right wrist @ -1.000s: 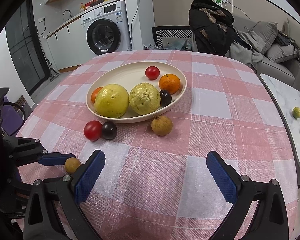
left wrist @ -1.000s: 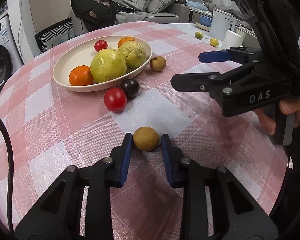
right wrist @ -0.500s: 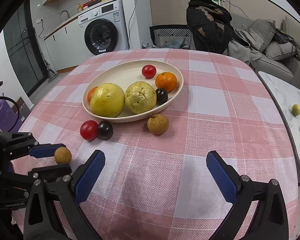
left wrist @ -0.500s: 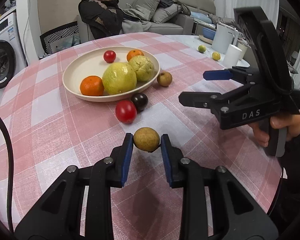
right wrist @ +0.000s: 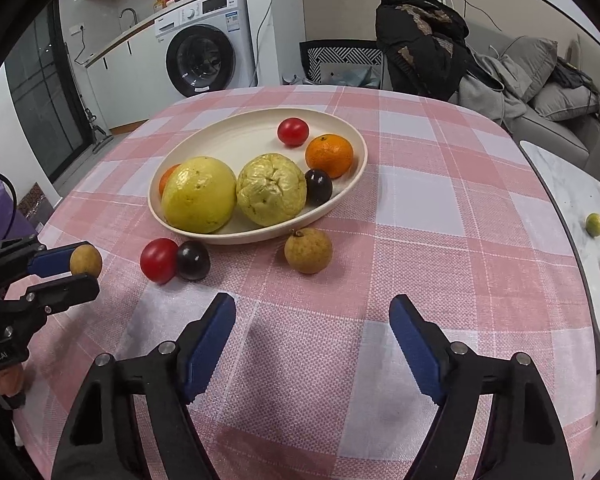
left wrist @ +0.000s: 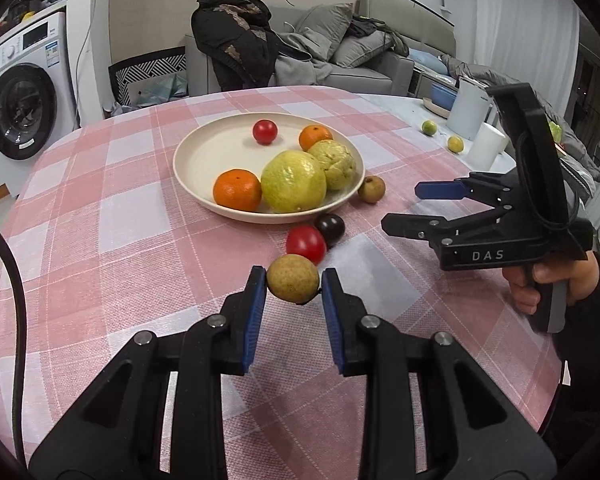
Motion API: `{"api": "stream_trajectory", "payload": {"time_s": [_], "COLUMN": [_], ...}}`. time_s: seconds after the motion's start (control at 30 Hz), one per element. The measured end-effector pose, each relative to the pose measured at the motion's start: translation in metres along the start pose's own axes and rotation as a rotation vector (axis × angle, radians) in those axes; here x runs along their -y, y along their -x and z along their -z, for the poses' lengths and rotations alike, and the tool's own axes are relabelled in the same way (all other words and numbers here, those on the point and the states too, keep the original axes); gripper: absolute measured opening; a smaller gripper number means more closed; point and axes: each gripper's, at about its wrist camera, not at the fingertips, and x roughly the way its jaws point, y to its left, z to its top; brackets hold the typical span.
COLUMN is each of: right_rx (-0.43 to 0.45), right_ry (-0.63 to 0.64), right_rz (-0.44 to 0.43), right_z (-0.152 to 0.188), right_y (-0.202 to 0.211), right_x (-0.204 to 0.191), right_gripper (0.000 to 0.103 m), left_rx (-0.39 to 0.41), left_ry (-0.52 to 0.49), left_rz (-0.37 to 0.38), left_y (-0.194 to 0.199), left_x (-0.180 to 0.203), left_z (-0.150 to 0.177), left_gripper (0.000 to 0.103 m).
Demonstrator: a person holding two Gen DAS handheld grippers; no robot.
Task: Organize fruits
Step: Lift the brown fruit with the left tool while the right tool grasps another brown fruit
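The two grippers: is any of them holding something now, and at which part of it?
The left gripper holds the small brown fruit, pads pressing its two opposite sides. The right gripper is open and holds nothing.

A round table (right wrist: 420, 208) under a pink-and-white checked cloth is standing in a lived-in room, with a white washing machine (right wrist: 204, 48) sitting under a counter against the far wall. Behind the table, a dark jacket (left wrist: 232, 36) is hanging over a chair, and a grey sofa (left wrist: 364, 64) piled with cushions is running along the beige wall. A white marble-topped side table (right wrist: 572, 208) is standing just beside the round one.
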Motion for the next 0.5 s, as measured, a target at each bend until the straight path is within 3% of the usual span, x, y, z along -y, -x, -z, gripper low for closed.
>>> {"api": "stream_trajectory", "payload": {"time_s": [0.03, 0.23, 0.5], "right_rx": [-0.006, -0.011, -0.022], "right_ry": [0.009, 0.031, 0.049], "right_rz": [0.000, 0.000, 0.004], "right_z": [-0.002, -0.011, -0.017], "right_y": [-0.002, -0.008, -0.016], "right_x": [-0.001, -0.003, -0.002], "right_gripper": [0.070, 0.065, 0.048], "left_rx": [0.002, 0.013, 0.009], "left_ry": [0.006, 0.028, 0.038], "left_rz": [-0.005, -0.019, -0.030], "left_y": [0.001, 0.004, 0.002], "left_x": [-0.002, -0.010, -0.012], "left_z": [-0.001, -0.003, -0.003], "left_gripper": [0.026, 0.026, 0.026]}}
